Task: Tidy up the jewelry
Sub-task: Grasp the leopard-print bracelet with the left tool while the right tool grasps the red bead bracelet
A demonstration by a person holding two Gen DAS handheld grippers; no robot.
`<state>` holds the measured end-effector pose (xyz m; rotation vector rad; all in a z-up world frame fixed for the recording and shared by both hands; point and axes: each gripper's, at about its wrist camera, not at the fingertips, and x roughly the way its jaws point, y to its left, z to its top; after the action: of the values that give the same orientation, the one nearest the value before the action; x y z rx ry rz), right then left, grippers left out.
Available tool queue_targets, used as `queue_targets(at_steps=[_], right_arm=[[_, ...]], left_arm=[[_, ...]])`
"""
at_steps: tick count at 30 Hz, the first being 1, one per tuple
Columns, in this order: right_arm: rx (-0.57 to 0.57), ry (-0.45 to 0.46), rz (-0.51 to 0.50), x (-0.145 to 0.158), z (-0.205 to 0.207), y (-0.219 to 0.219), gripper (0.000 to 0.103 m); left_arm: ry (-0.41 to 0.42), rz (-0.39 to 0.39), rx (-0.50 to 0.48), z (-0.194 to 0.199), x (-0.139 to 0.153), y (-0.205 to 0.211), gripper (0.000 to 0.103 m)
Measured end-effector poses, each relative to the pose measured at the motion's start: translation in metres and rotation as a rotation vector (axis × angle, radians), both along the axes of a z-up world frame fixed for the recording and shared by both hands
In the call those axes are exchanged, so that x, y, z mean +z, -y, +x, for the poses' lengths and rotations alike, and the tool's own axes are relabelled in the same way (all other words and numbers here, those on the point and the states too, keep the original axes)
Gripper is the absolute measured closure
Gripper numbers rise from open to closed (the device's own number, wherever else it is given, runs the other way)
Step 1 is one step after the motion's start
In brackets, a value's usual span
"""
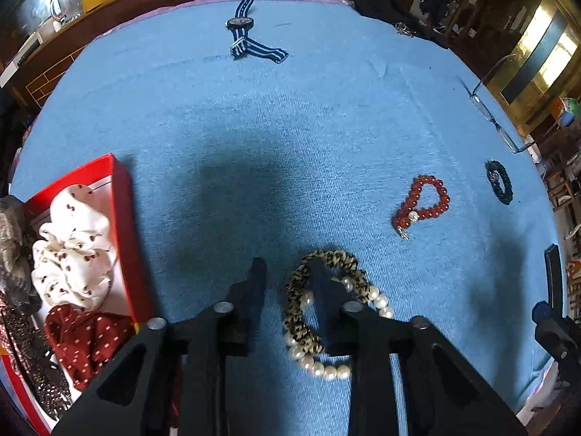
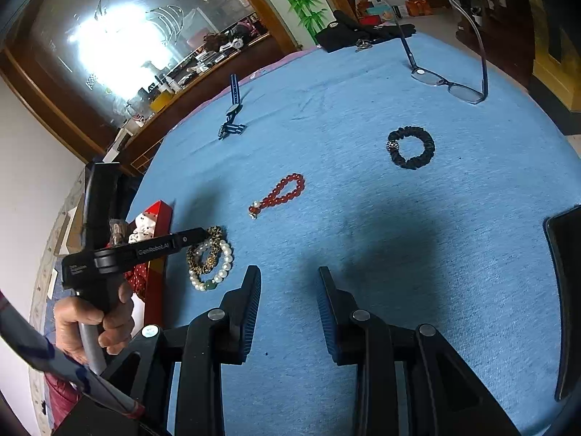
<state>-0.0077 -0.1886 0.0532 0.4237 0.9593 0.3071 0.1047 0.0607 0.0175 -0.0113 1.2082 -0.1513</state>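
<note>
Pearl-and-leopard bracelets [image 1: 319,312]: one left gripper [image 1: 290,272] jaw inside loop, other outside.

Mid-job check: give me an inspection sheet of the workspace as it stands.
Surface: blue cloth, mostly bare.
Job's things: pearl-and-leopard bracelets; red bead bracelet; black scrunchie; striped watch; red box holding scrunchies.
Clutter: eyeglasses, black garment.
Grippers: left gripper open, one finger inside the bracelet loop; right gripper open, empty.
Cables: nothing seen.
Surroundings: mirror, cluttered shelf.
</note>
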Motion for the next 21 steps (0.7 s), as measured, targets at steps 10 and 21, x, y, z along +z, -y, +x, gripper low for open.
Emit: queue_targets(at_steps=[10, 21], right_arm=[[-0.010, -0.024, -0.035, 0.000, 0.029, -0.004, 0.070], [0.019, -0.091, -0.216, -0.010, 0.116, -0.044, 0.070]], left_arm=[[0.095, -0.024, -0.029, -0.017, 0.025, 0.006, 0.097], [0.233, -0.122, -0.083, -0.059, 0.088, 0.003, 0.097]])
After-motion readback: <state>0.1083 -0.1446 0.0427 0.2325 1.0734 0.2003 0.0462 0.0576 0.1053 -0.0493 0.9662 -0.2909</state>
